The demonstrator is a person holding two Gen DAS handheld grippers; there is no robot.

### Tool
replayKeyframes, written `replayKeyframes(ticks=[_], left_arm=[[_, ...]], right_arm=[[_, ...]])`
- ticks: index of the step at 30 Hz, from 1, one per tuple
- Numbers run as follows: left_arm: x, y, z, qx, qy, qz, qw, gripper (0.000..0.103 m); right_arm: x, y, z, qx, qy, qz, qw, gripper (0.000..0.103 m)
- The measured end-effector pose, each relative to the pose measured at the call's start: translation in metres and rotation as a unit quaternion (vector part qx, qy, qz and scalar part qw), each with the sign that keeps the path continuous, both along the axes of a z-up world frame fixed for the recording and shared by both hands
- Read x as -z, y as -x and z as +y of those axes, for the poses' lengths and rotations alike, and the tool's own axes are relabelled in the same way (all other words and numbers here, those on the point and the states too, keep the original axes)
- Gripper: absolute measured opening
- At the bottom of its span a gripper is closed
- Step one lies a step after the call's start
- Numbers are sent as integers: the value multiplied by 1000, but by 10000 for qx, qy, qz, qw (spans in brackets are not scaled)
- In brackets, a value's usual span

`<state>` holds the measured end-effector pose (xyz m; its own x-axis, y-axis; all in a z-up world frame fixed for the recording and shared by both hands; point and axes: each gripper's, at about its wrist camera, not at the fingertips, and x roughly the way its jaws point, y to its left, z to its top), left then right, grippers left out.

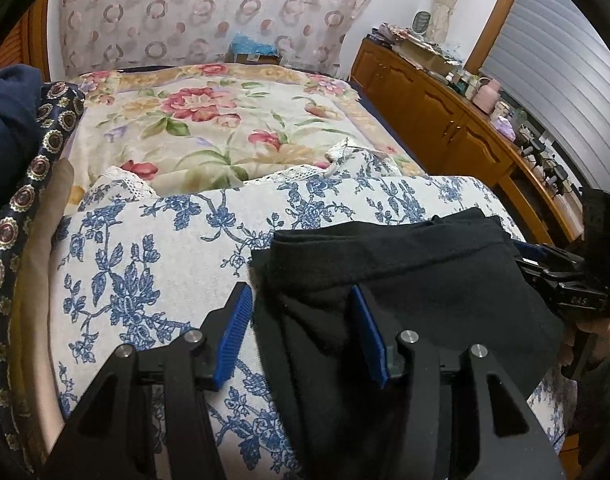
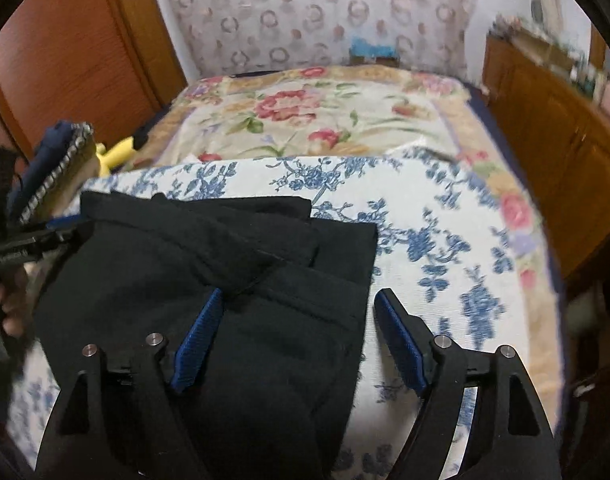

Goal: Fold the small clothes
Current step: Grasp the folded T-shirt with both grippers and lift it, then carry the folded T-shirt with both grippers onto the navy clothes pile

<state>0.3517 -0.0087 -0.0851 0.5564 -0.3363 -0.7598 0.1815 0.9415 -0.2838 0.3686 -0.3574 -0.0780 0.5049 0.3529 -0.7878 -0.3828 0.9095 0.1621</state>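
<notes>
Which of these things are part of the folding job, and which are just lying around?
Part of the job:
black garment, partly folded
blue-flowered cloth under it
left gripper, open
right gripper, open

Lying about:
floral bedspread
navy patterned fabric
wooden cabinet with clutter
yellow item

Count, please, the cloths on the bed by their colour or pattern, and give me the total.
Black folded garment: 1
White cloth with blue flower print: 1
Cream bedspread with red and pink flowers: 1
Dark navy fabric with round medallion pattern: 1
Total: 4
</notes>
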Motion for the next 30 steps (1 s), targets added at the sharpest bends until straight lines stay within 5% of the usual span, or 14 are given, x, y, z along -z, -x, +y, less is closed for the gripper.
replayKeyframes(ticks=[6, 9, 15, 30], left_arm=[[0, -3, -4, 134, 66, -7, 9999, 36], [0, -2, -5, 227, 92, -20, 9997, 25], [-11, 8, -5, 228, 105, -198, 9995, 15], [-104, 92, 38, 54, 598, -1517, 9866, 13]], right_arm=[[-3, -1, 7, -329, -181, 46, 9993, 65], [-2, -2, 8, -568, -520, 237, 9967, 37], [-7, 5, 9, -690, -620, 82, 9957, 17], [-90, 66, 47, -1079, -528, -1357, 9834, 10]])
